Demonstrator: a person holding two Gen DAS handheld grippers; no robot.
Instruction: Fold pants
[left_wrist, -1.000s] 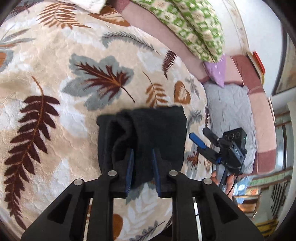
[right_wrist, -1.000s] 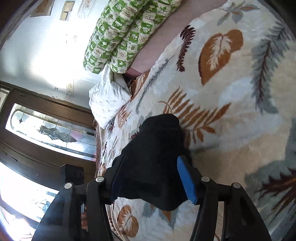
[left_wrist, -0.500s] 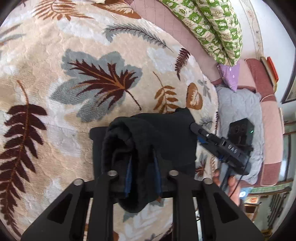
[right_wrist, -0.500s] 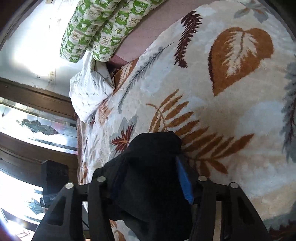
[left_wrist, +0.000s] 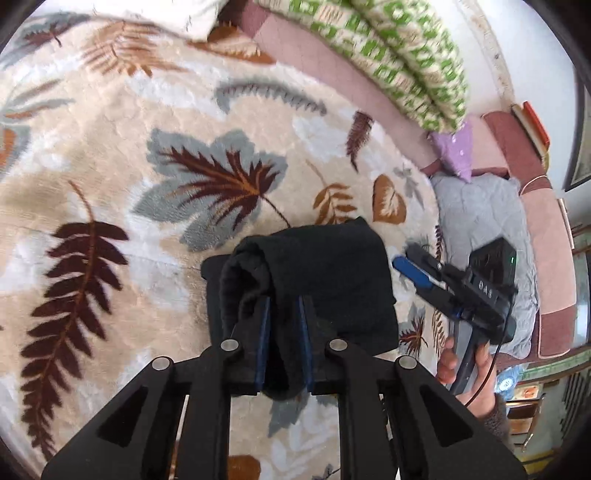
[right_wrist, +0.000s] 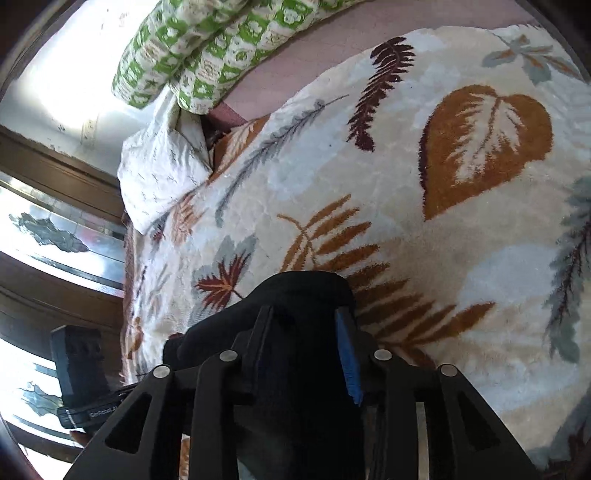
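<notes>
- Folded black pants (left_wrist: 317, 280) lie on a leaf-patterned blanket (left_wrist: 110, 155).
- Left tool (left_wrist: 282, 325) pinches a pants fold.
- Right tool (right_wrist: 306, 347) straddles the pants, jaws opening.

Left gripper (left_wrist: 283, 325) clamps folded black pants (left_wrist: 317, 280) on leaf-print blanket (left_wrist: 110, 177); right gripper (left_wrist: 413, 273), jaws opening, just beside the pants.
</notes>
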